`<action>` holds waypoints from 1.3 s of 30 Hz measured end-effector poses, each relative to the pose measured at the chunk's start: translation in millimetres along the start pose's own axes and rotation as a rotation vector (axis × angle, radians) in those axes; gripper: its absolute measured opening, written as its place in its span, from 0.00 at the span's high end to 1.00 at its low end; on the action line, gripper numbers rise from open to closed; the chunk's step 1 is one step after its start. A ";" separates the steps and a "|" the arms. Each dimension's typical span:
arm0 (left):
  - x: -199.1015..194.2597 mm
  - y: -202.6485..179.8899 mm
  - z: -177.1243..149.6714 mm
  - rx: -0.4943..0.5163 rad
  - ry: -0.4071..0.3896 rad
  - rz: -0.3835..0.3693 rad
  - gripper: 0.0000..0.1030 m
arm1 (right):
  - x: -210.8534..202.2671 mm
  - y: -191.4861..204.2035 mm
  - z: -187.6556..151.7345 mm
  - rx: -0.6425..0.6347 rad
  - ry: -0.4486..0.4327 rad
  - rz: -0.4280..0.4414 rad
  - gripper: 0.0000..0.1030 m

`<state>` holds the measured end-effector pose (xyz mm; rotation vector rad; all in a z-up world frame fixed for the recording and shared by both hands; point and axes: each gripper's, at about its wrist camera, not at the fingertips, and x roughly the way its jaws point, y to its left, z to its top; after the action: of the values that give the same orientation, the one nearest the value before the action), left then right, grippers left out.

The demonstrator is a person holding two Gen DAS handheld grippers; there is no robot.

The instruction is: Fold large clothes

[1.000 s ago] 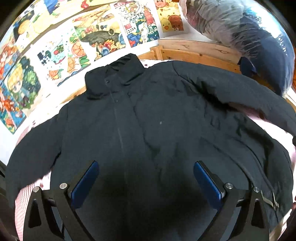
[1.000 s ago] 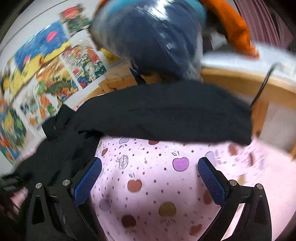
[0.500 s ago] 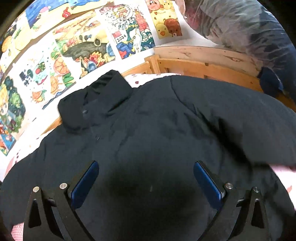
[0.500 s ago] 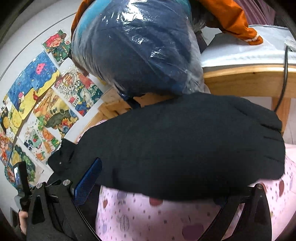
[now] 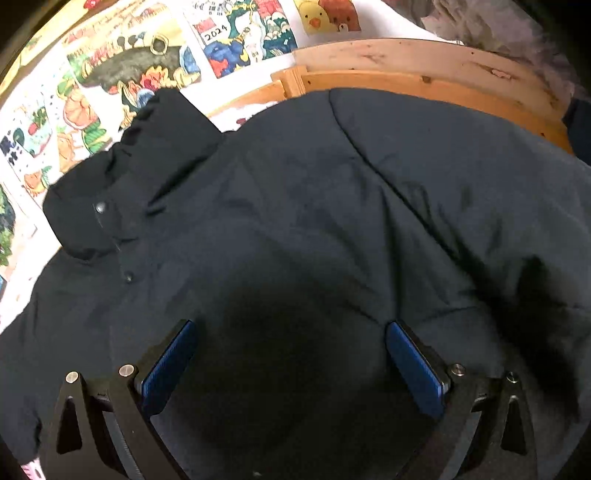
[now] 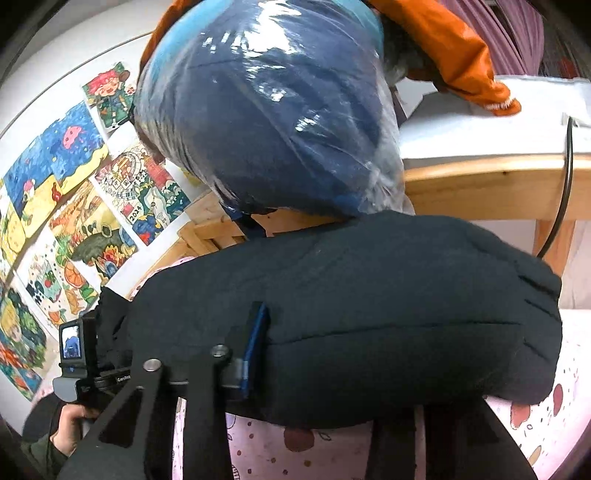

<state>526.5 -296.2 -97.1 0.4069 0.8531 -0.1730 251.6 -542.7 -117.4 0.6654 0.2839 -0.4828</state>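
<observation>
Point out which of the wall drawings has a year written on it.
The drawing reading "2024", a white label over a blue shape, just above the wooden bed frame. The neighbouring yellow chick drawing and the dark fish-like drawing show none.

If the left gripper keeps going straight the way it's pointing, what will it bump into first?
Most likely the dark jacket. The left gripper is open and aimed down at the jacket's front, which fills the space between and beyond its fingers. Nothing else shows in that line, though how near the cloth is cannot be told.
</observation>
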 end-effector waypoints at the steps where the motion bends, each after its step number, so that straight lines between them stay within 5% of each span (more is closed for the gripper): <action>1: 2.6 0.5 -1.2 -0.007 0.006 -0.009 0.00 | -1.5 2.7 1.2 -0.013 -0.006 -0.002 0.75; 11: 6.1 0.6 -3.2 -0.019 0.012 -0.016 0.00 | -22.8 11.6 14.5 -0.097 -0.054 0.005 0.86; 21: -38.2 12.6 -9.1 -0.046 -0.002 -0.029 0.00 | -62.5 50.4 26.4 -0.220 -0.114 0.031 0.88; 33: -116.5 117.1 -55.1 -0.174 -0.014 -0.092 0.00 | -129.6 225.0 41.0 -0.680 -0.249 0.164 0.91; 39: -143.1 196.6 -108.6 -0.256 -0.009 -0.053 0.00 | -151.2 332.7 -19.0 -0.966 -0.215 0.267 0.91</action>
<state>418.7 -74.1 2.8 0.1436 0.8649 -0.1119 291.4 -252.4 101.9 -0.2907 0.1883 -0.1161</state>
